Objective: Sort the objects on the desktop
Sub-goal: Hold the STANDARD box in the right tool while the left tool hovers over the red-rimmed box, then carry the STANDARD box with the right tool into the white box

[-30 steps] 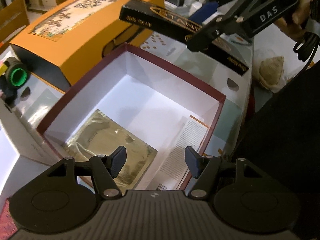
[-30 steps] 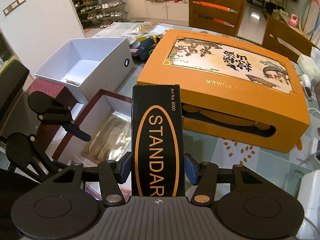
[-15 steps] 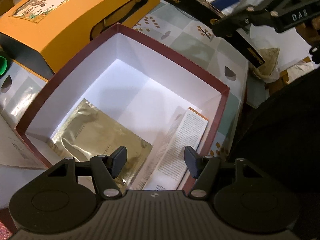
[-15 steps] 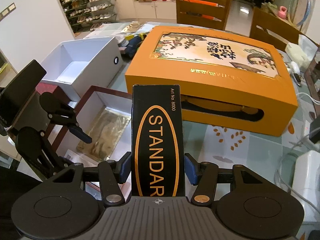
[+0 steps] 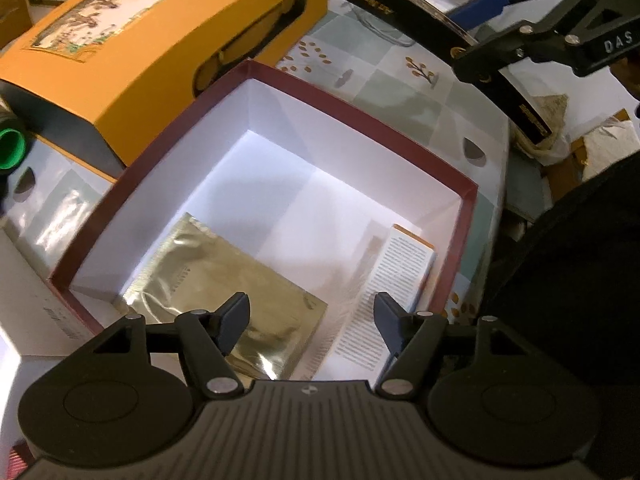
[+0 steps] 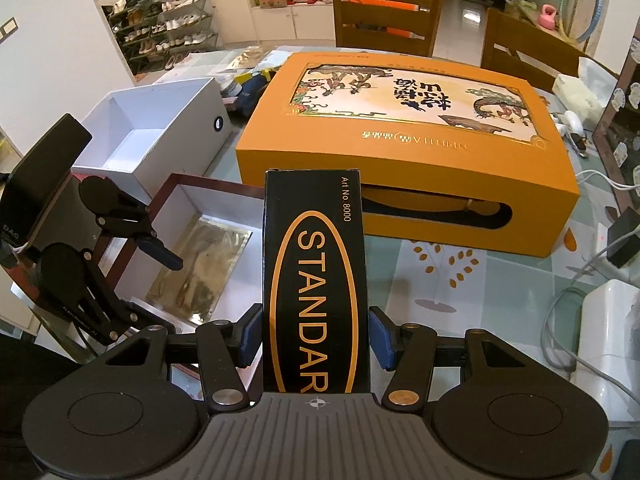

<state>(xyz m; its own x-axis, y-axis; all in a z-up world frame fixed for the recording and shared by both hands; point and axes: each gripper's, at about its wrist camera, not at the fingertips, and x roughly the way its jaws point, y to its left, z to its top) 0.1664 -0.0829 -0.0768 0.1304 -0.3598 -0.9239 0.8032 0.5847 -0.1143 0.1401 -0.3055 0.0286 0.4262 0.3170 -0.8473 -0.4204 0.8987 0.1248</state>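
My right gripper [image 6: 315, 338] is shut on a black box [image 6: 314, 272] with orange "STANDAR" lettering and holds it above the table, right of the maroon-rimmed open box [image 6: 208, 188]. The black box [image 5: 400, 12] and right gripper [image 5: 480, 68] also show at the top right of the left wrist view. My left gripper [image 5: 312, 320] is open and empty over the near edge of the maroon box [image 5: 360, 108]. In that box lie a gold foil pouch [image 5: 208, 280] and a white printed carton [image 5: 392, 280].
A large orange gift box [image 6: 408, 136] lies behind the maroon box. A white open box [image 6: 152, 132] stands at the left. A green-capped item [image 5: 10, 152] sits at the far left. White cables and an adapter [image 6: 604, 308] lie at the right. Wooden chairs stand beyond the table.
The right gripper has carried the black box back and to the right, away from above the maroon box. The left gripper has shifted slightly over the box and stays open.
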